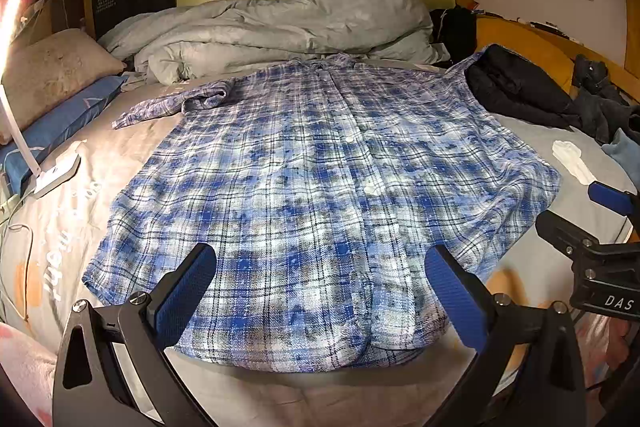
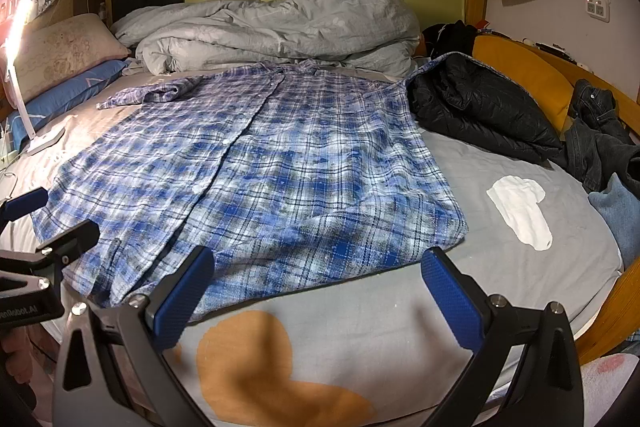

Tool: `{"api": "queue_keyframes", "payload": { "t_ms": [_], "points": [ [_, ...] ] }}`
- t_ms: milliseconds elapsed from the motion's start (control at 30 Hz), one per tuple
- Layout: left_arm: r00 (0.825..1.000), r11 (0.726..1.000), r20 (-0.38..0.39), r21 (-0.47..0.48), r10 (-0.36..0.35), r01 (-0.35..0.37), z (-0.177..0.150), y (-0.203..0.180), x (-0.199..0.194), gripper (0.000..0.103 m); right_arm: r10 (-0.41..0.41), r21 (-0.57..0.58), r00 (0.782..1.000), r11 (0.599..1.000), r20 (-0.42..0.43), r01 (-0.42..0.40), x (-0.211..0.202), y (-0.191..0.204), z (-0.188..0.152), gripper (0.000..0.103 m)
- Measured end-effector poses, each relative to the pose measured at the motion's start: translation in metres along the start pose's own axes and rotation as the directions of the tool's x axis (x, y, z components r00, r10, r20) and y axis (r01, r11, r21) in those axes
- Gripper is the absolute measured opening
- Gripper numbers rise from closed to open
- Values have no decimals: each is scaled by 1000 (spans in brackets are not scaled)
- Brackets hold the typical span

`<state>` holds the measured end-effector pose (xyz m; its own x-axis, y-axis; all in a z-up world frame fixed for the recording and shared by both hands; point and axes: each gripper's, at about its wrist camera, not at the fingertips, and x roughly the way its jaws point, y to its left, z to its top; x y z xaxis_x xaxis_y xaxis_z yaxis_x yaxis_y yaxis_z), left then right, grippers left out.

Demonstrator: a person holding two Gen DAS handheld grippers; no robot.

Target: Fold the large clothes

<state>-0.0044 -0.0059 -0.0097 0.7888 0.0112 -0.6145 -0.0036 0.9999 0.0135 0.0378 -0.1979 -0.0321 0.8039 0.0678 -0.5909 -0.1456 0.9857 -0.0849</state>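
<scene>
A large blue-and-white plaid shirt [image 1: 312, 179] lies spread flat, front up, on the grey bed sheet [image 1: 248, 395], collar toward the far end; it also shows in the right wrist view [image 2: 256, 171]. Its left sleeve is bunched at the far left. My left gripper [image 1: 320, 291] is open and empty, hovering over the shirt's near hem. My right gripper [image 2: 318, 299] is open and empty, above the sheet [image 2: 400, 327] just in front of the hem's right part. Each gripper shows at the edge of the other's view.
A rumpled grey duvet [image 1: 288, 23] is piled behind the shirt. A black jacket [image 2: 476, 107] lies at the far right, jeans [image 2: 596, 143] beyond it, a white sock [image 2: 520, 211] on the sheet. Pillows [image 1: 52, 75] and a lit desk lamp [image 1: 24, 131] stand at the left. A wooden bed rail [image 2: 616, 307] runs along the right.
</scene>
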Motion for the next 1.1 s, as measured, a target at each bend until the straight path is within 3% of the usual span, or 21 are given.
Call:
{"api": "queue_keyframes", "payload": {
  "t_ms": [767,1100],
  "points": [
    [1000,1000,-23,11,21,-21,0,3,7,103,-13,-7,1000,1000,-17,13,4,-1,-1,103],
    [995,999,-95,12,35,-34,-15,18,22,103,-35,-20,998,999,-45,34,10,-1,-3,103]
  ]
}}
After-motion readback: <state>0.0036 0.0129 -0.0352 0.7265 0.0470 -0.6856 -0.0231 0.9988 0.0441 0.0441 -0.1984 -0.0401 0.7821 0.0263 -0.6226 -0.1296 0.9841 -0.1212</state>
